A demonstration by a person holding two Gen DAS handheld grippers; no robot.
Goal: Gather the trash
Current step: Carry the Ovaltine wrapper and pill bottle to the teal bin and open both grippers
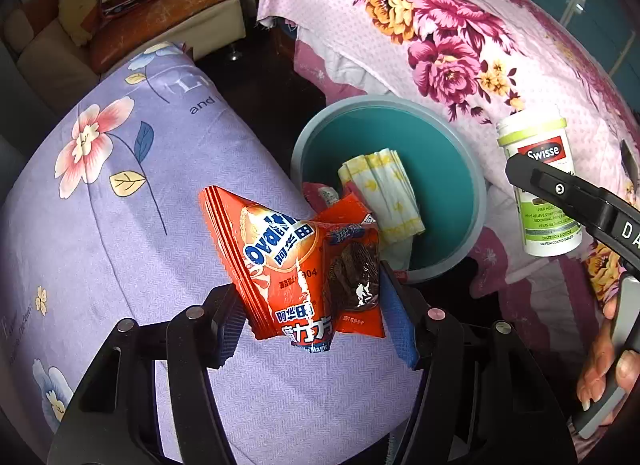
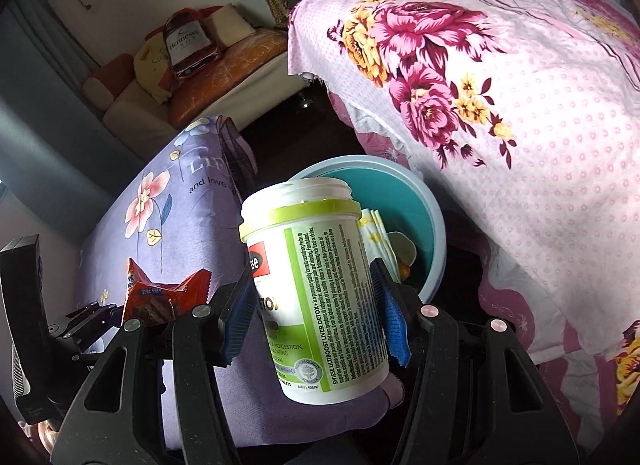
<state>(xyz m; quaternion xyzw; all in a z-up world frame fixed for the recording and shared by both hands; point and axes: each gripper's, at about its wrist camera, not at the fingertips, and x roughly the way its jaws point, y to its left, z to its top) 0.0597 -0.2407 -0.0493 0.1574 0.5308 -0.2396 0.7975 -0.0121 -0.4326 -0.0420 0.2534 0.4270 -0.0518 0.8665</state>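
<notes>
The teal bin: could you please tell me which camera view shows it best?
The left wrist view: the teal bin shows its open mouth and contents. In the right wrist view the Swisse bottle hides much of it.

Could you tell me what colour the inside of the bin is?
Teal inside the bin, clearest in the left wrist view.

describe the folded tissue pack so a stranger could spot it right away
Find the round teal bin in the gap between the purple and pink floral covers. Inside it, the folded tissue pack leans against the near wall. It is the only white item with yellow print; the wrappers beside it are red.
</notes>
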